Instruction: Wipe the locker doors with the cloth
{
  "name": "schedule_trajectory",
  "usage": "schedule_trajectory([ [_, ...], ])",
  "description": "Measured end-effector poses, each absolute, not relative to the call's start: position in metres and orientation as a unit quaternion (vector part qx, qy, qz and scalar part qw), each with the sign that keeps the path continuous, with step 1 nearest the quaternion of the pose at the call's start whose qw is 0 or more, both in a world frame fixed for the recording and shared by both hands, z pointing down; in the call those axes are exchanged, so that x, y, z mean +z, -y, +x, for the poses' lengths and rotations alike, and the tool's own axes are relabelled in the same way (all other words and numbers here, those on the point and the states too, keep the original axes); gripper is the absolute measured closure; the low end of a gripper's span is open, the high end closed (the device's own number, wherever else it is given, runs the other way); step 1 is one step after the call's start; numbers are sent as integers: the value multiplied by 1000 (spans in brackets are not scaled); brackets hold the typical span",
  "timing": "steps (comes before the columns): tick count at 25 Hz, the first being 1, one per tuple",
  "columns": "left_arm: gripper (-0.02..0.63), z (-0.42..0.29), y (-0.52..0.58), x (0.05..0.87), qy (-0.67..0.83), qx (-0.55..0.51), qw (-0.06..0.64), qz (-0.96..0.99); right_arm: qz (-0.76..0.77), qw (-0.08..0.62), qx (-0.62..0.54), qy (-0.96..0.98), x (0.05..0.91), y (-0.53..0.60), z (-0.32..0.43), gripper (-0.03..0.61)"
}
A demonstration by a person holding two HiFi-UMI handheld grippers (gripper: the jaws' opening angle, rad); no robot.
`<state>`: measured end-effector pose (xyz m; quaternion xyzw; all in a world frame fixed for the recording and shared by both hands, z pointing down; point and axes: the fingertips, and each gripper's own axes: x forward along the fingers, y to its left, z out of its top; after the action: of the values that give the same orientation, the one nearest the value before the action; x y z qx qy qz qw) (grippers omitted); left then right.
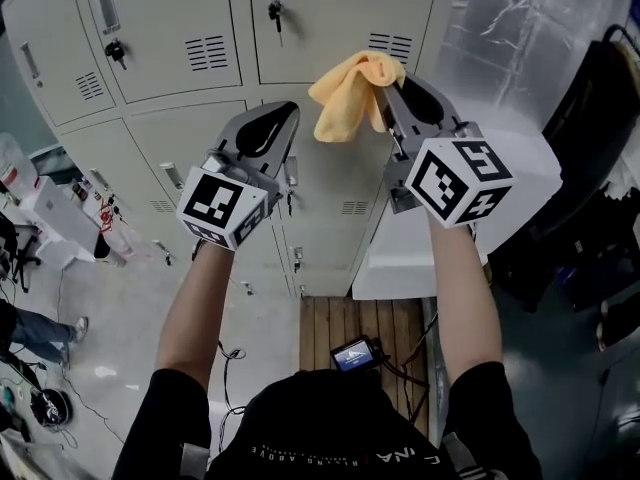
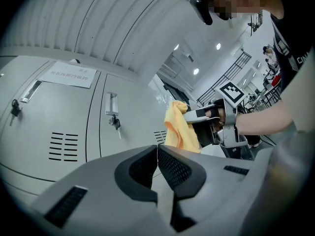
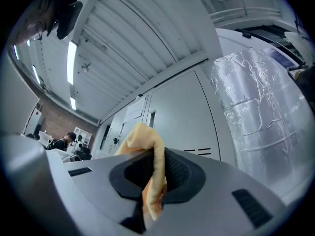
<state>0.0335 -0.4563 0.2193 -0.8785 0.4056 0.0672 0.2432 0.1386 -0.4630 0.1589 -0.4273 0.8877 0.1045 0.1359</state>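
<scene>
A yellow cloth (image 1: 352,92) hangs bunched in front of the grey locker doors (image 1: 185,13). My right gripper (image 1: 392,96) is shut on the cloth; in the right gripper view the cloth (image 3: 153,166) is pinched between the jaws of that gripper (image 3: 155,154) and sticks up past them. My left gripper (image 1: 284,120) is held up beside it, to the left, shut with nothing in it. In the left gripper view its jaws meet at the tips of the left gripper (image 2: 157,149), and beyond them the cloth (image 2: 178,129) hangs from the right gripper (image 2: 193,118) near a locker door (image 2: 69,127).
Keys hang in the locks (image 1: 275,12) of several doors. A foil-wrapped panel (image 1: 510,28) stands right of the lockers, with a white surface (image 1: 545,173) and a black bag (image 1: 595,118) further right. A wooden pallet (image 1: 365,318) and a small screen device (image 1: 352,354) lie below.
</scene>
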Motion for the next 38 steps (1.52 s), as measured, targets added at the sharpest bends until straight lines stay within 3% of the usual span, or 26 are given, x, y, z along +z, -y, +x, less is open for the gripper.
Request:
schedule_trajectory([
  [7, 592, 35, 459, 181, -417, 75, 253, -870, -431, 178, 115, -877, 118, 475, 147, 522],
  [26, 592, -20, 487, 20, -438, 93, 279, -850, -412, 108, 235, -874, -25, 500, 46, 522],
  [38, 593, -45, 488, -79, -445, 152, 311, -826, -429, 131, 258, -856, -117, 500, 14, 522],
])
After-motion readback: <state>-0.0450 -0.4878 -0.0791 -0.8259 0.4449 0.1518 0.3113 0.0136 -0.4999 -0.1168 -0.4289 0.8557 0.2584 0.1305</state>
